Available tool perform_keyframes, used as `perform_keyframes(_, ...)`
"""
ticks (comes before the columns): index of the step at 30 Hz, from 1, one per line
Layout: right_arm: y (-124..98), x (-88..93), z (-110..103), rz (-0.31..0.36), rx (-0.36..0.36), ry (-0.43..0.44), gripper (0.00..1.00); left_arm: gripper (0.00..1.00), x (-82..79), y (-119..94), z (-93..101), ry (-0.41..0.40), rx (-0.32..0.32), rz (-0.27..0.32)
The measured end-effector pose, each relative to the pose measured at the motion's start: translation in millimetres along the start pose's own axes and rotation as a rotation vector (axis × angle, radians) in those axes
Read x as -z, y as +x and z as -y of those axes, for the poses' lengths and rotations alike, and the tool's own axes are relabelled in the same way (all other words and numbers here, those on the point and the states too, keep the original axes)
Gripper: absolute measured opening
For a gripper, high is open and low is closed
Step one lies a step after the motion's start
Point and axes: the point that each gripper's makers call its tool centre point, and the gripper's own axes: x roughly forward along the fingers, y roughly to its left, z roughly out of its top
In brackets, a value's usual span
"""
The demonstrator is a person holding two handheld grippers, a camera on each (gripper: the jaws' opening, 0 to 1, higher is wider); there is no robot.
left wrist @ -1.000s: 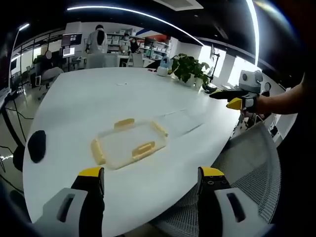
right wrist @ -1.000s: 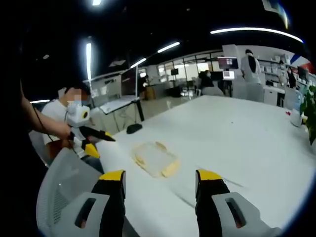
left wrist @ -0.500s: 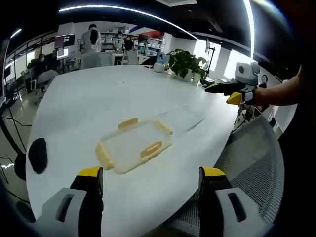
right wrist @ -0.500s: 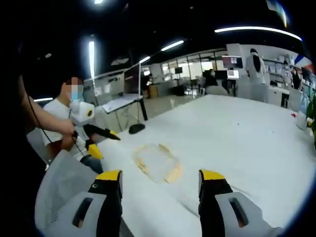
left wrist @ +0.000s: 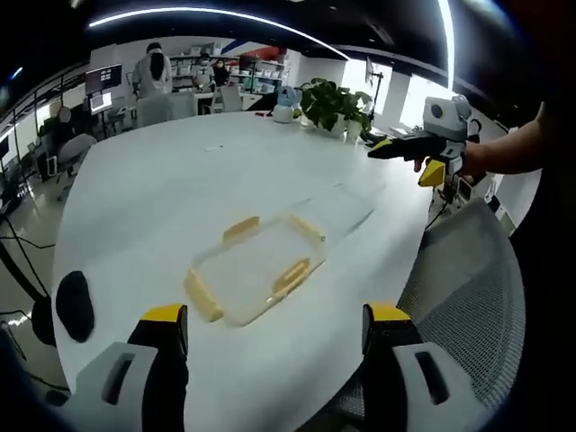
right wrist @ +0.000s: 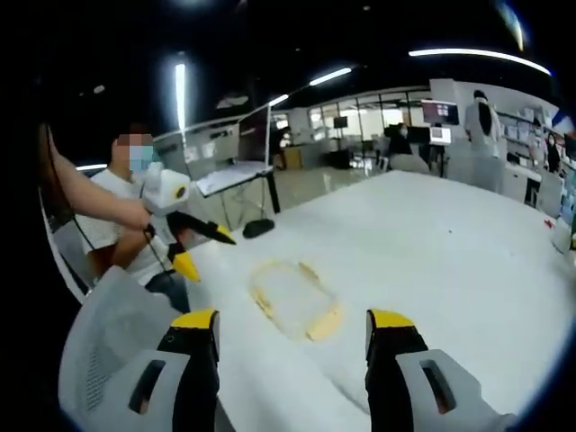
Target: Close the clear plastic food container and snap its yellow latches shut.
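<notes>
Clear container [left wrist: 256, 270] near table [left wrist: 153, 180] edge, yellow latches [left wrist: 291, 276] unsnapped; both grippers [left wrist: 274, 328] [right wrist: 292, 333] spread, approaching.

Left gripper [left wrist: 277, 326], yellow-tipped grey two-jaw tool: jaws spread wide, holding nothing; in the right gripper view [right wrist: 206, 249] it shows from the side, gripped by a bare forearm. Right gripper [right wrist: 292, 330], same build: jaws wide apart, empty; in the left gripper view [left wrist: 396, 153] it is held aloft in a hand [left wrist: 468, 162].

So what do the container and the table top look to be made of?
The container looks like clear, glossy plastic: the table shows through it, and its latches are opaque yellow, probably plastic too. The table top is smooth matte white, possibly laminate; hard to say.
</notes>
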Motion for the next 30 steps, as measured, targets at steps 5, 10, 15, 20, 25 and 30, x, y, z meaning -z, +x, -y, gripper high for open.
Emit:
perform_keyframes(5, 5.7, -0.7, -0.6, -0.018, -0.013, -0.025, 0.65, 0.79, 2.3, 2.8, -2.4, 0.004, 0.011, -0.014)
perform_keyframes(10, 11.3, 0.2, -0.6, -0.036, -0.025, -0.039, 0.65, 0.79, 2.7, 6.0, -4.0, 0.021, 0.027, -0.029)
perform_keyframes(15, 18.1, 0.1, -0.8, -0.053, -0.038, -0.050, 0.64, 0.79, 1.9, 8.5, -7.5, 0.021, 0.040, -0.034)
perform_keyframes(20, 23.5, 1.0, 0.1, -0.071, -0.045, -0.069, 0.63, 0.78, 4.0, 11.7, -11.9, 0.029, 0.049, -0.048)
perform_keyframes(25, 30.4, 2.1, 0.3, -0.103, -0.063, -0.107, 0.64, 0.78, 7.4, 15.4, -16.3, 0.058, 0.069, -0.075)
perform_keyframes(30, 38.5, 1.8, 1.1, -0.128, -0.076, -0.129, 0.64, 0.77, 9.4, 19.6, -20.8, 0.083, 0.088, -0.099)
